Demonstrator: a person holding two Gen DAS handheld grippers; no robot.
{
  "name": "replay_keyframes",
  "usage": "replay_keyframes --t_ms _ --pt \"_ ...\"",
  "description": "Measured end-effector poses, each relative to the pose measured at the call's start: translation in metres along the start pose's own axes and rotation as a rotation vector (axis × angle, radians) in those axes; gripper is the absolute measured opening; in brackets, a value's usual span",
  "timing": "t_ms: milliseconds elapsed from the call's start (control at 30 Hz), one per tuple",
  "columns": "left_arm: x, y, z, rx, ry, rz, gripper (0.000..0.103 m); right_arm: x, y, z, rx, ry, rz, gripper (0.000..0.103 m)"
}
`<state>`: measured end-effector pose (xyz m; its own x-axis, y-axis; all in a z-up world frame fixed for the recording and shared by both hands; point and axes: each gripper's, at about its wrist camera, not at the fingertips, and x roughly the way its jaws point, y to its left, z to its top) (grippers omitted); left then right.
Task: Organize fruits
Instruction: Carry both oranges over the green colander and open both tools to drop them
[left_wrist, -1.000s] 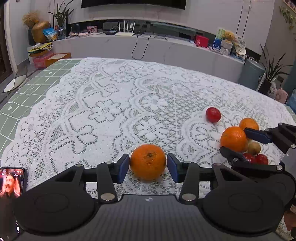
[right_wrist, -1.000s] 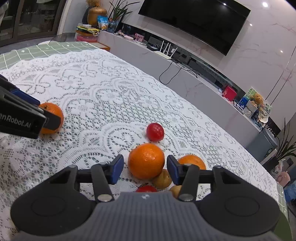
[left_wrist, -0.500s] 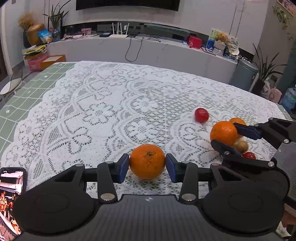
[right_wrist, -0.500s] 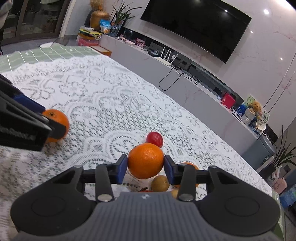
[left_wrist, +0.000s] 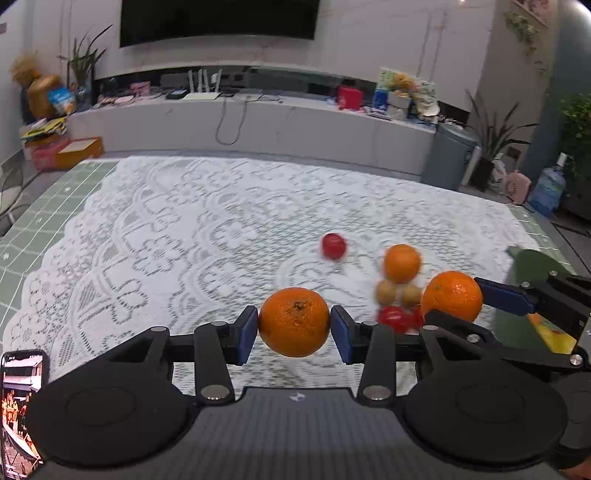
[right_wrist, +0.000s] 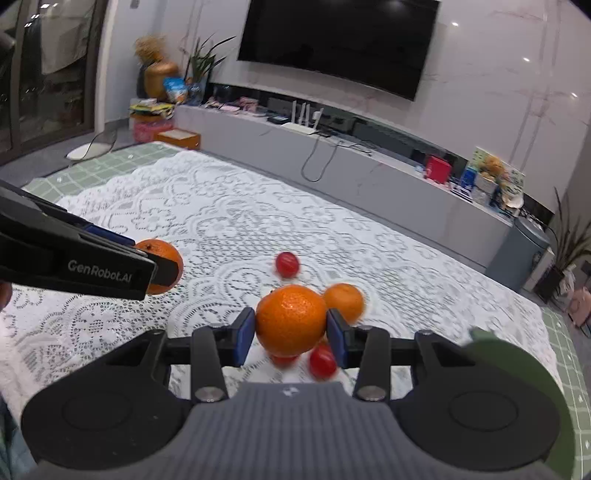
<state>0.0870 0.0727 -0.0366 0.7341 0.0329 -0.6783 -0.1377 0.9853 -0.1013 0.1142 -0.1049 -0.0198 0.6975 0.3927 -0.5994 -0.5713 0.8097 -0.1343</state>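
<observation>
Above lace tablecloth (left_wrist: 177, 229), my left claw (left_wrist: 294, 329) pinched on orange (left_wrist: 294, 322), lifted clear; my right claw (right_wrist: 291, 332) clamped on second orange (right_wrist: 291, 319), also raised; left view alone shows phone (left_wrist: 22, 410) at table edge and 2 brown fruits (left_wrist: 398, 292) under third orange (left_wrist: 402, 263); right view hides those, shows red fruit (right_wrist: 322, 362) beneath my pads.

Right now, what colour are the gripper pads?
Blue pads against the orange; clearest in the left wrist view.
</observation>
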Motion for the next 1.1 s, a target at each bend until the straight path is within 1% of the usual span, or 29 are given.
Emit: replay_keyframes --t_ms 167,333,500,700,800,967,1100 --pt "-0.011 -0.024 0.003 0.040 -0.012 -0.046 0.049 -0.031 -0.021 -0.011 0.063 -0.017 -0.029 0.040" --pt "-0.017 -0.051 0.002 0.098 -0.017 -0.099 0.049 -0.057 -0.040 -0.021 0.099 -0.030 -0.064 0.040" --pt "-0.020 -0.078 0.002 0.150 -0.013 -0.158 0.049 -0.074 -0.060 -0.033 0.137 -0.022 -0.105 0.040" --pt "-0.023 -0.118 0.006 0.221 -0.022 -0.241 0.048 -0.084 -0.087 -0.040 0.177 -0.006 -0.157 0.040" --pt "-0.021 -0.137 0.009 0.257 -0.023 -0.269 0.048 -0.086 -0.101 -0.044 0.186 0.011 -0.186 0.040" --pt "-0.013 -0.166 0.015 0.307 -0.024 -0.320 0.048 -0.085 -0.128 -0.052 0.208 0.055 -0.230 0.040" --pt "-0.001 -0.189 0.020 0.341 0.002 -0.343 0.048 -0.077 -0.145 -0.058 0.217 0.104 -0.245 0.040"
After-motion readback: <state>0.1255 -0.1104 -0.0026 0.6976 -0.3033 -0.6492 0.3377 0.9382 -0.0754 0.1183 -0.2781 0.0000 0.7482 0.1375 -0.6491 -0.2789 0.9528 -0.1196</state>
